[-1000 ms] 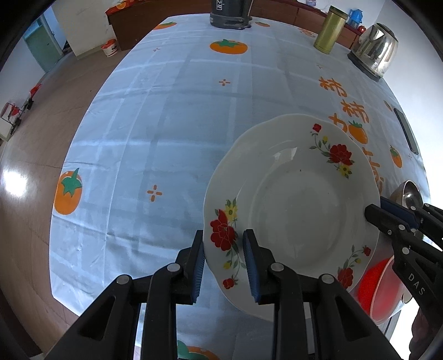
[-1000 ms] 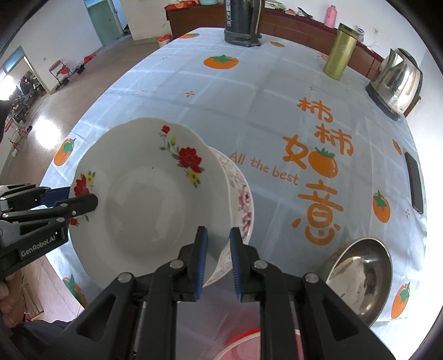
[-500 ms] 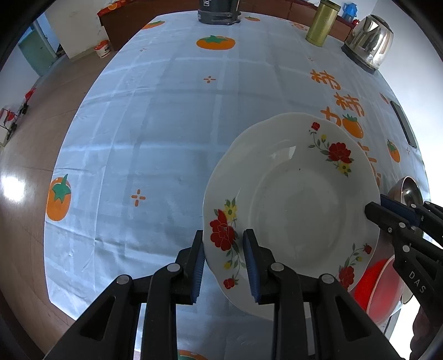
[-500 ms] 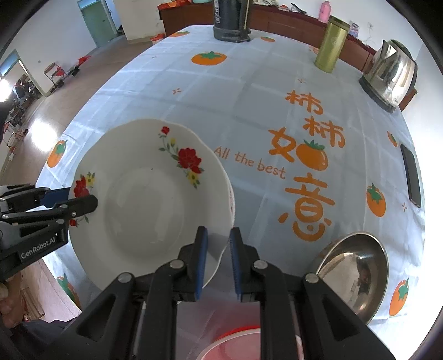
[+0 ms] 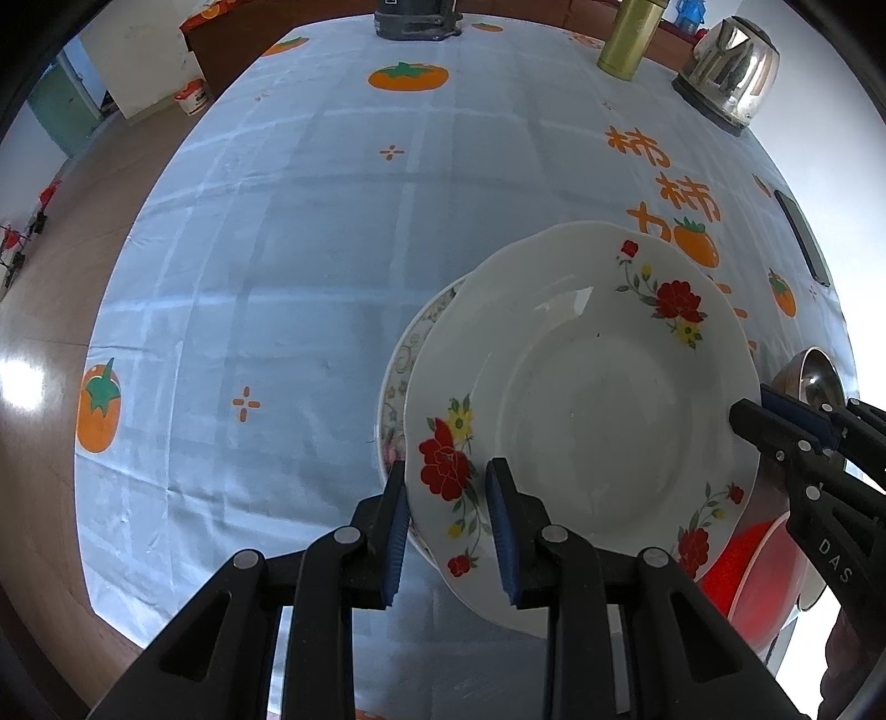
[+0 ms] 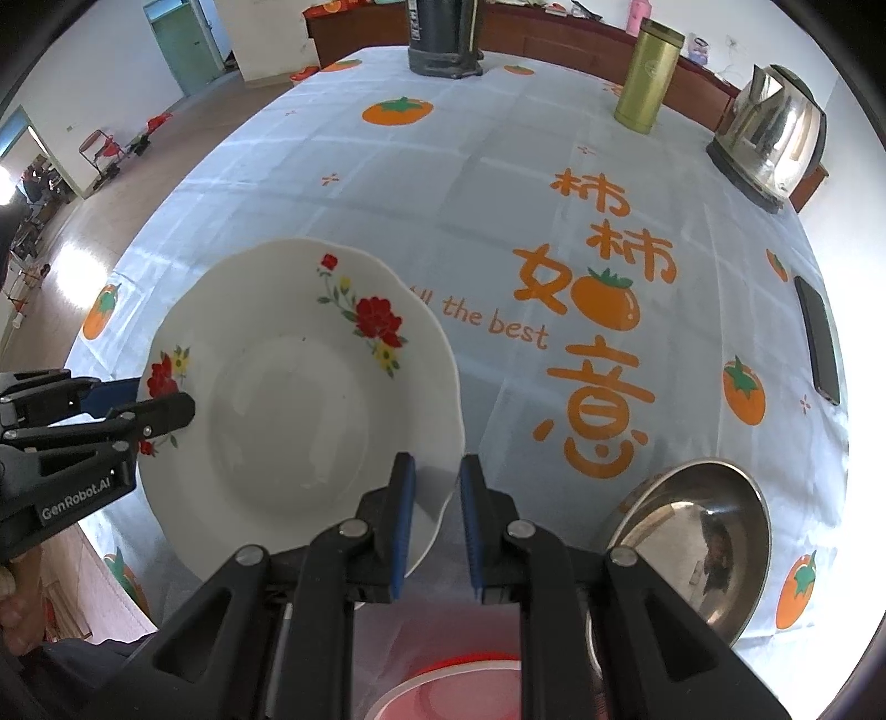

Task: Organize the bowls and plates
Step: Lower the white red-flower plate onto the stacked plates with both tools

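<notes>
Flowered plate (image 5: 587,410) gripped at opposite rims by left tongs (image 5: 448,526) and right tongs (image 6: 434,520), held over patterned plate (image 5: 401,365) on worktop (image 5: 310,266); stacking step judged underway; level lowering, then release, called for.

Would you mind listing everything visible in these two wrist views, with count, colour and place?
flowered plate: one, white with red and yellow flowers, gripped at opposite rims by both grippers.
patterned plate: one, pale with a fine border, peeking out under the flowered plate.
steel bowl: one, silver, on the tablecloth to the right.
red bowl: one, red, near edge, partly hidden.
kettle: one, silver, far right.
flask: one, gold-green, far side.
dark appliance: one, black, far edge.
phone: one, black, right edge.
tablecloth: one, pale blue with orange prints.
left gripper: black, blue pads, shut on the plate rim.
right gripper: the same colours, shut on the opposite rim.
</notes>
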`<state>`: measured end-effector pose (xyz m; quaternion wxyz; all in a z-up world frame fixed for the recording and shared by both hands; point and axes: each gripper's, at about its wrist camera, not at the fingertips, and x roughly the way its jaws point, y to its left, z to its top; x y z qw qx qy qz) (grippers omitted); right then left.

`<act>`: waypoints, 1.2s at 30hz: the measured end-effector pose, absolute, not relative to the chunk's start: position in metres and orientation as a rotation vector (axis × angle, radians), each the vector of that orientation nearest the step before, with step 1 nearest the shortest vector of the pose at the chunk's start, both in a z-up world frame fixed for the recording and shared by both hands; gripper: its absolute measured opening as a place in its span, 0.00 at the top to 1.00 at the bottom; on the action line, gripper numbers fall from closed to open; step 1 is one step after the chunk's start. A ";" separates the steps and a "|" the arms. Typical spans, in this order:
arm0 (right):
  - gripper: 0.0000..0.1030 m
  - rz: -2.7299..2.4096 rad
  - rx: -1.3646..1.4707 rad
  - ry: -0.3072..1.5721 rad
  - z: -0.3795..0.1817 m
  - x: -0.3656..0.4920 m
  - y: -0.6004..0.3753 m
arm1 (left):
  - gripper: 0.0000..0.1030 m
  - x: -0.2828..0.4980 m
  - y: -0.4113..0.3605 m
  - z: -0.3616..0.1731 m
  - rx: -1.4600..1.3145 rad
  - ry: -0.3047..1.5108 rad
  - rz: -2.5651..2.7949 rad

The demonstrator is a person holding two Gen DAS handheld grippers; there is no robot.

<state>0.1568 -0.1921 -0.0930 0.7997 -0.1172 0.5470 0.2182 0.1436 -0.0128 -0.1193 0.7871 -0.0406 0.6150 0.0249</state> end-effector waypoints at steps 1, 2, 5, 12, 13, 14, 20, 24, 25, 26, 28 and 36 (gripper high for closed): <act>0.84 0.467 -0.251 1.174 -0.093 0.157 -0.193 | 0.71 0.144 -0.014 -0.120 -0.089 1.328 0.052; 0.84 0.466 -0.251 1.175 -0.094 0.158 -0.194 | 0.71 0.144 -0.014 -0.121 -0.089 1.329 0.051; 0.84 0.463 -0.254 1.179 -0.095 0.158 -0.195 | 0.71 0.147 -0.016 -0.123 -0.087 1.332 0.048; 0.84 0.458 -0.255 1.181 -0.096 0.160 -0.197 | 0.71 0.149 -0.019 -0.126 -0.083 1.336 0.042; 0.84 0.457 -0.254 1.180 -0.096 0.161 -0.197 | 0.71 0.149 -0.019 -0.126 -0.082 1.336 0.041; 0.84 0.456 -0.254 1.180 -0.096 0.161 -0.197 | 0.71 0.149 -0.019 -0.126 -0.082 1.336 0.041; 0.84 0.458 -0.251 1.178 -0.095 0.162 -0.197 | 0.71 0.150 -0.018 -0.127 -0.084 1.337 0.047; 0.84 0.458 -0.253 1.177 -0.095 0.163 -0.196 | 0.71 0.150 -0.018 -0.128 -0.085 1.338 0.047; 0.84 0.458 -0.254 1.177 -0.095 0.163 -0.196 | 0.70 0.150 -0.017 -0.128 -0.086 1.338 0.047; 0.84 0.458 -0.255 1.177 -0.095 0.163 -0.196 | 0.70 0.150 -0.017 -0.128 -0.086 1.338 0.048; 0.84 0.460 -0.256 1.177 -0.096 0.164 -0.196 | 0.71 0.151 -0.015 -0.128 -0.087 1.339 0.049; 0.84 0.463 -0.261 1.177 -0.097 0.164 -0.192 | 0.70 0.152 -0.013 -0.129 -0.090 1.342 0.053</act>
